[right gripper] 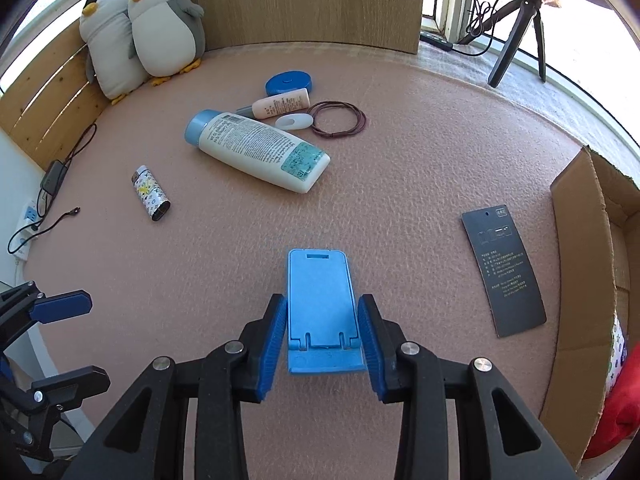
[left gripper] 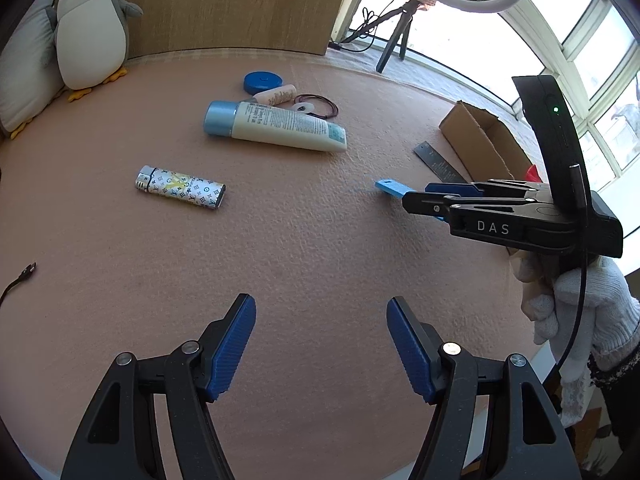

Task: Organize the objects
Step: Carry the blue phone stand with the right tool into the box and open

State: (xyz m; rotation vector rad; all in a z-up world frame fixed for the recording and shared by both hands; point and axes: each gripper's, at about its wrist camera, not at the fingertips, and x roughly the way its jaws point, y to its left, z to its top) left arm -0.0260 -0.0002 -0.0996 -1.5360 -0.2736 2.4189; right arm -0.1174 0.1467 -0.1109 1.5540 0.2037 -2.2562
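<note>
My right gripper [right gripper: 323, 304] is shut on a light blue phone stand [right gripper: 320, 292], its pads pressing both long sides just above the pink mat [right gripper: 400, 184]. The stand's tip [left gripper: 390, 188] pokes out of that gripper [left gripper: 424, 200] in the left wrist view. My left gripper [left gripper: 321, 304] stands open over bare mat, nothing between its fingers. Farther back lie a white lotion tube with a blue cap [right gripper: 256, 150], a patterned lighter [right gripper: 150, 196], a blue round lid [right gripper: 288, 82], a small pink tube [right gripper: 280, 106], brown hair ties [right gripper: 338, 118] and a black card [right gripper: 504, 272].
An open cardboard box [right gripper: 580, 240] stands at the right edge with something red inside. Two plush penguins [right gripper: 164, 28] lean against the wooden back wall. A tripod [right gripper: 520, 28] stands at the back right. Cables and a power strip [right gripper: 28, 216] lie off the mat's left edge.
</note>
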